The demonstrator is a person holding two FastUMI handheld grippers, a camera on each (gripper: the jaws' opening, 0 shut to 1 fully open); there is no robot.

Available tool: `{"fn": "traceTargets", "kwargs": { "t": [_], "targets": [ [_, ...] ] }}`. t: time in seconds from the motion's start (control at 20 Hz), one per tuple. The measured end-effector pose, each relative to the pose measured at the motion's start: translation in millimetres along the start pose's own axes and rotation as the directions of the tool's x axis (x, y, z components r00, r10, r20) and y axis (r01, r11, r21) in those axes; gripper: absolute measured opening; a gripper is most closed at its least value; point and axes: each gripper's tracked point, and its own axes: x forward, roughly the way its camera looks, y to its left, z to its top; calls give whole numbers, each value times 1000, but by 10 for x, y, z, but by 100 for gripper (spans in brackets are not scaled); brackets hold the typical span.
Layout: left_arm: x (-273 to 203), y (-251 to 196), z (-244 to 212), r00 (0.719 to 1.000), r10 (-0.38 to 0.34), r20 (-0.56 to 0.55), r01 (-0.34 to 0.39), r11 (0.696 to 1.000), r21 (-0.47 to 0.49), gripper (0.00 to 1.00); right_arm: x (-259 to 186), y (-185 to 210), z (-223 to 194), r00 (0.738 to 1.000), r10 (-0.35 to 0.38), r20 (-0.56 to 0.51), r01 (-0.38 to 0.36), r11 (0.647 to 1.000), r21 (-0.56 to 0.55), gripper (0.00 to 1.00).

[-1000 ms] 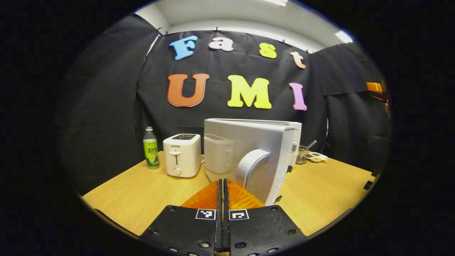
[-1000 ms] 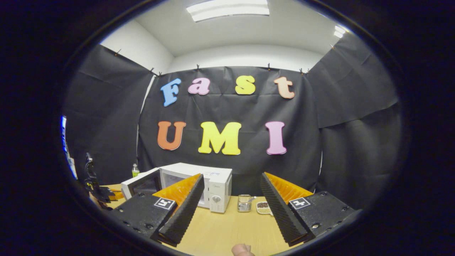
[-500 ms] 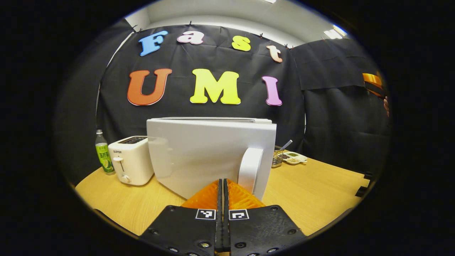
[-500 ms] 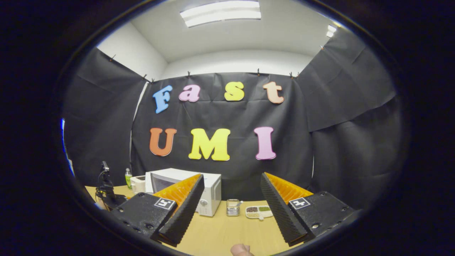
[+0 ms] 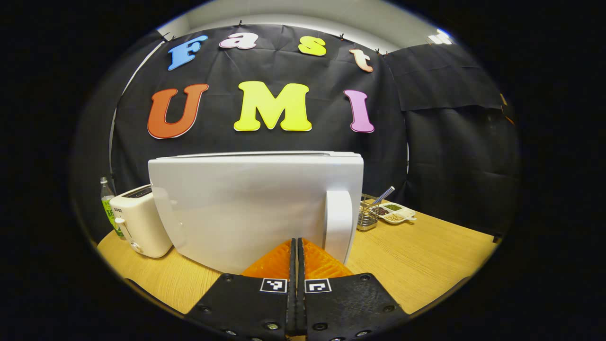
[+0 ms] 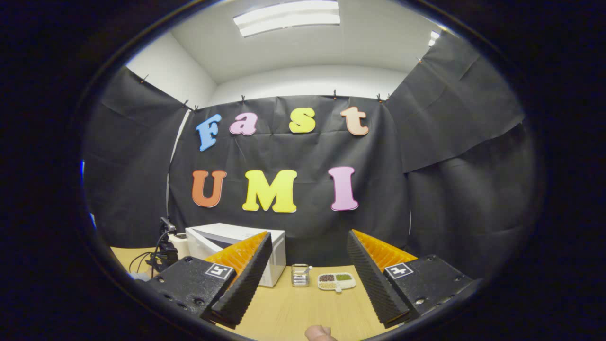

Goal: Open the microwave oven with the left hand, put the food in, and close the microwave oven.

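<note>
— So where are we with the microwave (image 5: 246, 208)?

— Its door (image 5: 255, 203) looks all but flat against the front, seen from the left gripper view. The left gripper (image 5: 297, 246) sits low in front of it, its fingers (image 5: 274, 260) pressed together on nothing, their tips just beside the foot of the white handle (image 5: 338, 222). I can't tell whether they actually touch the door.

— And the other hand?

— In the right gripper view the right gripper (image 6: 307, 265) hangs well back over the tabletop (image 6: 303, 308) with its fingers spread wide and nothing between them. The microwave stands near the far wall, a wire holder (image 6: 299, 275) and a small dish of grains (image 6: 336, 281) just to its right.

— The food?

— Nowhere on the tabletop that I can make out — by my guess it is already inside, though the door hides that.

— So the closing step. How to do it well?

— Push square onto the door near the handle side, away from the hinge — steady, not a shove, so the box doesn't slide toward the toaster (image 5: 139, 220). Keep on until the latch seats, then draw straight back.
</note>
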Motion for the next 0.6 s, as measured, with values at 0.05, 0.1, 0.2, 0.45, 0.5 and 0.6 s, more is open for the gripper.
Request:
{"fn": "traceTargets", "kwargs": {
  "t": [0.05, 0.1, 0.2, 0.45, 0.5, 0.6],
  "targets": [
    [83, -11, -22, 1000, 3, -6, -3, 1000, -4, 0, -4, -33, -18, 1000, -4, -4, 4, 1000, -1, 100],
    [166, -1, -27, 1000, 14, -19, -14, 1000, -5, 0, -15, -60, -19, 1000, -8, -5, 8, 1000, -5, 100],
    [315, 13, -53, 999, 23, -48, -24, 1000, -17, 0, -24, -109, -51, 1000, -20, -14, 20, 1000, -12, 100],
    [675, 4, 9, 997, 49, -63, -48, 999, 18, 0, -103, -189, -102, 998, -47, -37, 46, 999, -11, 100],
    [758, 14, 28, 996, 58, -66, -57, 998, 24, 0, -128, -198, -100, 998, -52, -41, 51, 999, -10, 100],
    [923, 41, 52, 993, 79, -83, -80, 997, -4, 0, -181, -204, -97, 997, -56, -49, 56, 998, -4, 93]
  ]
}}
